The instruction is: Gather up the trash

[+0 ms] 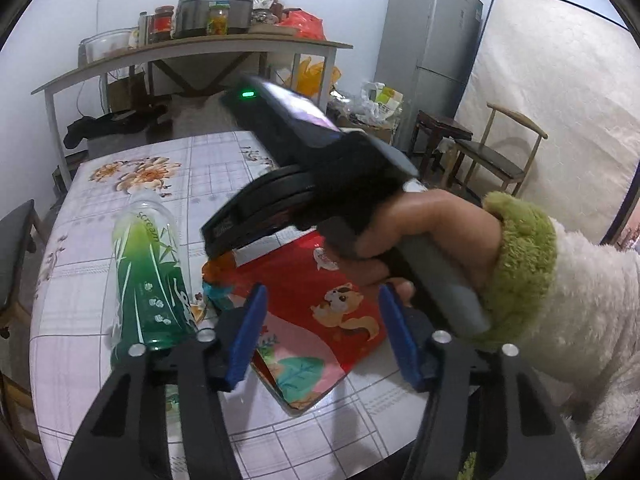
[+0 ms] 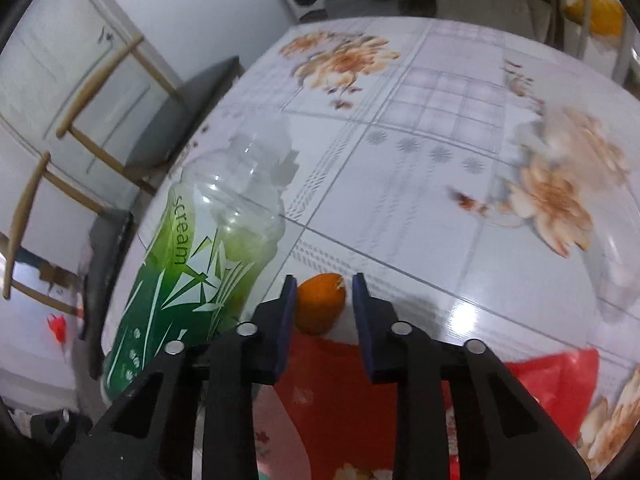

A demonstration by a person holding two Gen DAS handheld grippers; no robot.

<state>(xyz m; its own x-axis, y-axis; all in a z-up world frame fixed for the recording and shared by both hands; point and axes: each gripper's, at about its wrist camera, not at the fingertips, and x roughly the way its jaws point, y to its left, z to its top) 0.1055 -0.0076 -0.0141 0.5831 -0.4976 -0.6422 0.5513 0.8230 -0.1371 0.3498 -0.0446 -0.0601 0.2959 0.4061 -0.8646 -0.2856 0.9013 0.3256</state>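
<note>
An empty plastic bottle [image 1: 150, 276] with a green label lies on the flowered table [image 1: 120, 184]; it also shows in the right wrist view [image 2: 192, 256]. A red snack bag [image 1: 316, 316] with a squirrel picture lies beside it, under both grippers, and also shows in the right wrist view [image 2: 328, 396]. An orange peel [image 2: 320, 304] lies at the bag's far edge. My left gripper [image 1: 320, 334] is open above the bag. My right gripper [image 2: 324, 320] is open with the peel between its fingertips, not touching it. In the left wrist view the right gripper [image 1: 218, 258] reaches down to the peel [image 1: 220, 266].
Wooden chairs [image 2: 80, 128] stand at the table's left side. A side table [image 1: 192, 52] with jars and a cooker stands behind. A fridge [image 1: 432, 52], a mattress [image 1: 560, 100] and another chair [image 1: 496, 152] are at the right.
</note>
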